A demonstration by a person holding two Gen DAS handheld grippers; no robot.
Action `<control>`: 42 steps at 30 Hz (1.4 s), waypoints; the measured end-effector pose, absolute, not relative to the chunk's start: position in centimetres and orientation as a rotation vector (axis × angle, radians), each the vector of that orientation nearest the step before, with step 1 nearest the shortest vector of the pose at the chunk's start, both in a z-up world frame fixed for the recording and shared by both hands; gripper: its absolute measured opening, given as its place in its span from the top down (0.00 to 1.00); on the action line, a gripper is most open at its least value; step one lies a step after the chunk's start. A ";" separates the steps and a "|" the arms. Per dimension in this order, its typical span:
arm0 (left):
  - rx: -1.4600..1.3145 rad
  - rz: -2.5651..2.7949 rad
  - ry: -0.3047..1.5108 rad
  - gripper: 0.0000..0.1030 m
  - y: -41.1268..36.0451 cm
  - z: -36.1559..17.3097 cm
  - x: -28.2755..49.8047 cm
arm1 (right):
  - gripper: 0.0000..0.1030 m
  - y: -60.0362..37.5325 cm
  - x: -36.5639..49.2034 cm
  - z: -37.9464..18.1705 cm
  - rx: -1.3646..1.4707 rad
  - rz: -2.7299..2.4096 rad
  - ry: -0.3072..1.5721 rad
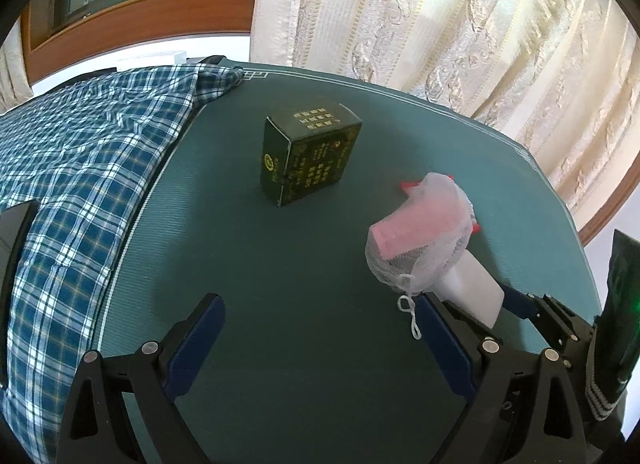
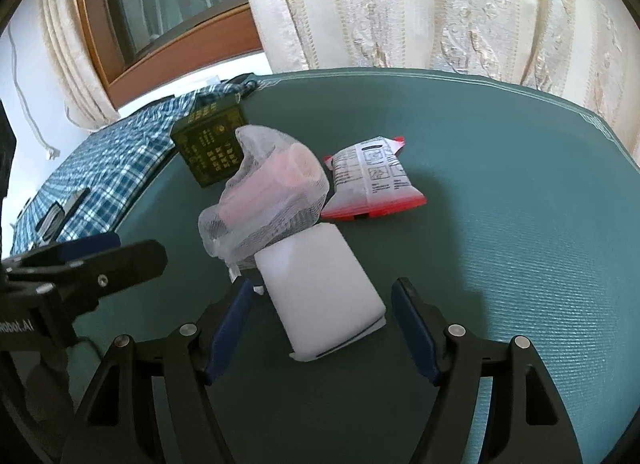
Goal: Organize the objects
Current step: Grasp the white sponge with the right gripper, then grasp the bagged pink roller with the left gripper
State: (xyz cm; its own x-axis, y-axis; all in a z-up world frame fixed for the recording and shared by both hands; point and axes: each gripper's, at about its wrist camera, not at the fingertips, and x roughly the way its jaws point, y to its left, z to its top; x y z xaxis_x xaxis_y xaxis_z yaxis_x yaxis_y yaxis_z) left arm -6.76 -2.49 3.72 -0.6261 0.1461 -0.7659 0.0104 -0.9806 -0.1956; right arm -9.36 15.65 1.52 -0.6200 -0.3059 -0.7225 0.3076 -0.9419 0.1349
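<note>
The right gripper (image 2: 320, 324) has its fingers (image 2: 230, 324) spread, with the white block (image 2: 320, 296) lying flat on the green tabletop (image 2: 520, 224) between them; neither pad touches it, a gap showing on each side. Just past the fingertips, a white mesh pouch (image 2: 268, 200) with something pink inside rests on the block's far end. Beyond and to the right of it lies a red-edged sachet (image 2: 372, 184), and further off to the left a dark green box (image 2: 212, 152), near a blue checked cloth (image 2: 112, 168). The left gripper (image 1: 320, 344) is released too, its fingers (image 1: 196, 344) wide apart over bare tabletop, the box standing well ahead of them.
</note>
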 end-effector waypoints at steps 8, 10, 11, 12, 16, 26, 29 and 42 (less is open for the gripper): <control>-1.315 2.730 -0.238 0.05 -1.4 4.0 -7.6 | 0.48 16.5 -9.1 1.7 1.143 -2.563 -0.032; -1.297 2.729 -0.206 0.05 -0.8 4.3 -7.8 | 0.48 17.1 -8.8 1.9 1.149 -2.584 -0.055; -1.293 2.727 -0.194 0.05 -0.5 4.3 -8.0 | 0.48 17.5 -8.6 2.0 1.159 -2.596 -0.064; -1.287 2.723 -0.174 0.05 -0.1 4.4 -8.2 | 0.48 17.9 -8.4 2.0 1.176 -2.611 -0.072; -1.266 2.694 -0.119 0.05 1.5 4.3 -9.0 | 0.48 19.9 -7.2 2.0 1.208 -2.651 -0.142; -1.271 2.675 0.053 0.05 4.0 2.8 -12.2 | 0.48 21.1 -4.9 1.7 1.192 -2.685 -0.191; -1.273 2.676 0.075 0.05 4.1 2.4 -12.8 | 0.47 20.9 -4.8 1.6 1.181 -2.698 -0.170; -1.253 2.668 0.129 0.47 4.9 1.5 -13.1 | 0.45 21.0 -4.6 1.5 1.160 -2.708 -0.152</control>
State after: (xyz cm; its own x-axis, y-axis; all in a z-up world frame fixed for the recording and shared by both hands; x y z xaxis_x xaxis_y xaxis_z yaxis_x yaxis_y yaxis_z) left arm -13.12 4.88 1.51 -0.6245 0.1348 -0.7693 -0.2087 -0.9780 -0.0020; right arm -4.61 20.99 1.46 -0.6752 -0.2147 -0.7057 0.1341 -0.9765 0.1687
